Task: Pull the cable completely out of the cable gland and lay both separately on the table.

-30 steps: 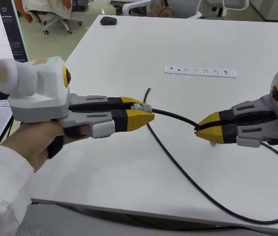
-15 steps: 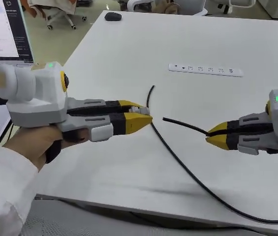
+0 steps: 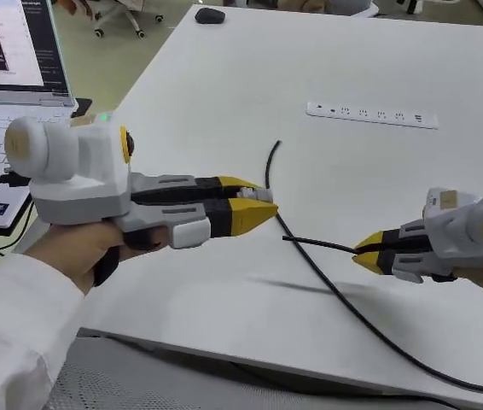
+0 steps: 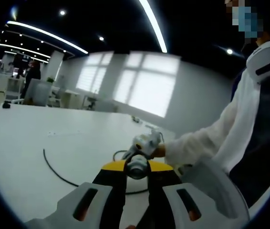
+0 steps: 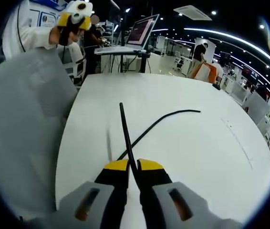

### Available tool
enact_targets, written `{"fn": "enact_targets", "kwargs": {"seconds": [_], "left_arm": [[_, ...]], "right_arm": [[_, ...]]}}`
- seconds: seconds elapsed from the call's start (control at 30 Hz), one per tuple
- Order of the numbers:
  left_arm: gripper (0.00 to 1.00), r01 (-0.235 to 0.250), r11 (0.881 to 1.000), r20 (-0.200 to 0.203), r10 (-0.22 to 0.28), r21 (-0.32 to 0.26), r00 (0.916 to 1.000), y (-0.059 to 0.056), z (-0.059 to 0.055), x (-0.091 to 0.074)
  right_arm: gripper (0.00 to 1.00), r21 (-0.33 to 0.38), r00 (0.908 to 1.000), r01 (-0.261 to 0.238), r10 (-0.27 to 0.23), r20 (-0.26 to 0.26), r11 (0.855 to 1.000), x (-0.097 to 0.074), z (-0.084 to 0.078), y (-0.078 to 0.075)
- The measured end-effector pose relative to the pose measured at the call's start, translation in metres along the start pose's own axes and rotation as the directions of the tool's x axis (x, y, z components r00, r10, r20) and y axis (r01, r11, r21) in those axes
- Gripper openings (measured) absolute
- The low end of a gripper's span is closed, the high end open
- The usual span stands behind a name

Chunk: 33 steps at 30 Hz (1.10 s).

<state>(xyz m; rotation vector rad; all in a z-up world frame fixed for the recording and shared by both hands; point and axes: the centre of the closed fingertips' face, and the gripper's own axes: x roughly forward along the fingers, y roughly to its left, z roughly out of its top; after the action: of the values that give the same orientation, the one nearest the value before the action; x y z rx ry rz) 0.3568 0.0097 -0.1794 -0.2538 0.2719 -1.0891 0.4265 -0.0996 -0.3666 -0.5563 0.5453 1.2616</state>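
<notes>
Cable (image 3: 318, 245) and gland (image 4: 137, 165) well apart, held above open table (image 3: 224, 85)

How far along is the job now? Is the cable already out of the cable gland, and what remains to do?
Done: the cable is fully out, and its free end hangs apart from the cable gland. In hand: the left gripper is shut on the gland and the right gripper on the cable, both raised over the table. Left: lay the gland and the cable down separately.
</notes>
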Motion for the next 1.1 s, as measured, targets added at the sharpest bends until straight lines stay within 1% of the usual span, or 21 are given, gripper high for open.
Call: {"fn": "enact_targets", "kwargs": {"seconds": [0.13, 0.23, 0.37, 0.4, 0.67, 0.8, 0.83, 0.9, 1.0, 1.1], "left_arm": [[0.17, -0.012, 1.000, -0.001, 0.012, -0.006, 0.9999, 0.002, -0.002, -0.002], [0.17, -0.021, 1.000, 0.006, 0.021, -0.015, 0.9998, 0.005, -0.003, -0.003], [0.17, -0.027, 0.999, 0.001, 0.027, -0.022, 0.9996, 0.006, -0.006, -0.004], [0.17, -0.029, 0.999, -0.001, 0.029, -0.024, 0.9996, 0.007, -0.007, -0.004], [0.17, -0.042, 0.999, -0.020, 0.041, -0.031, 0.9990, 0.009, -0.012, -0.003], [0.17, -0.040, 0.998, -0.005, 0.039, -0.043, 0.9992, 0.009, -0.010, -0.003], [0.17, -0.042, 0.998, -0.003, 0.042, -0.045, 0.9991, 0.009, -0.010, -0.003], [0.17, -0.050, 0.998, -0.008, 0.050, -0.047, 0.9987, 0.011, -0.011, -0.004], [0.17, -0.056, 0.997, -0.014, 0.055, -0.052, 0.9984, 0.013, -0.013, -0.004], [0.17, -0.057, 0.997, -0.021, 0.056, -0.054, 0.9982, 0.013, -0.015, -0.003]], "right_arm": [[0.05, 0.030, 0.9996, -0.014, 0.015, -0.024, 0.999, 0.013, -0.010, 0.003], [0.05, 0.020, 0.9983, -0.022, 0.023, -0.054, 1.000, 0.022, -0.019, 0.005], [0.05, 0.019, 0.9962, -0.028, 0.030, -0.082, 0.999, 0.030, -0.025, 0.008], [0.06, 0.020, 0.9961, -0.028, 0.030, -0.083, 0.999, 0.031, -0.025, 0.008], [0.06, 0.056, 0.9974, -0.022, 0.025, -0.067, 0.998, 0.034, -0.026, 0.004], [0.07, 0.086, 0.9981, -0.020, 0.025, -0.056, 0.996, 0.037, -0.028, 0.005], [0.07, 0.119, 0.9997, -0.005, 0.008, -0.023, 0.993, 0.038, -0.024, 0.004], [0.08, 0.113, 0.9993, -0.013, 0.017, -0.034, 0.994, 0.036, -0.027, 0.004], [0.10, 0.146, 0.9996, -0.024, 0.026, -0.012, 0.989, 0.035, -0.024, 0.005], [0.11, 0.149, 0.9999, -0.008, 0.009, -0.006, 0.989, 0.032, -0.024, 0.002]]}}
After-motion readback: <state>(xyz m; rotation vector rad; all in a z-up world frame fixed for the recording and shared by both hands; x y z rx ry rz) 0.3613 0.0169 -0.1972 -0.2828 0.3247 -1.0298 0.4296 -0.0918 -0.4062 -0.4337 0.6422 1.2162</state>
